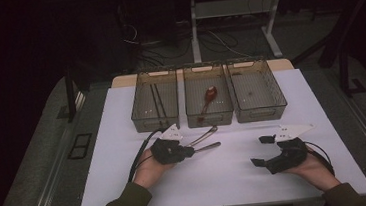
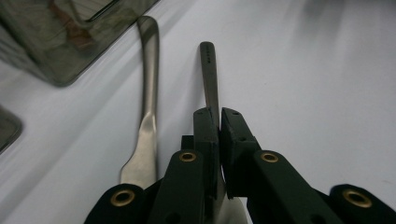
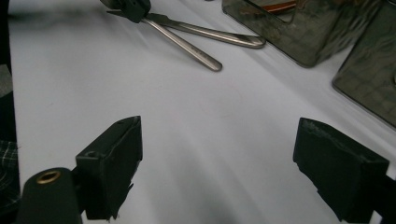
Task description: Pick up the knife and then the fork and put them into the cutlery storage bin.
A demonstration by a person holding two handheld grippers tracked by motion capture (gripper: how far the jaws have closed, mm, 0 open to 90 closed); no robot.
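The left tongs (image 2: 219,114) are clamped on the handle of a metal utensil (image 2: 208,70) lying on the white surface (image 1: 227,174). Its long axis runs straight out from the jaws, the free end pointing away from the hand toward the right of the surface in the high view. A second utensil (image 2: 148,93) lies just beside it, nearly parallel, its far end close to the middle bin (image 1: 210,116). Which kind of cutlery each one is cannot be told. The right tongs (image 1: 264,151) rest well apart on the other side of the surface, jaws wide apart and holding nothing. Three bins stand in a row beyond: the left bin (image 1: 155,118) with dark sticks, the middle one with a reddish spoon (image 1: 208,98), and the right bin (image 1: 259,111). The left hand (image 1: 149,170) is plainly nearer, so any lift toward a bin looks set to go forward from there.
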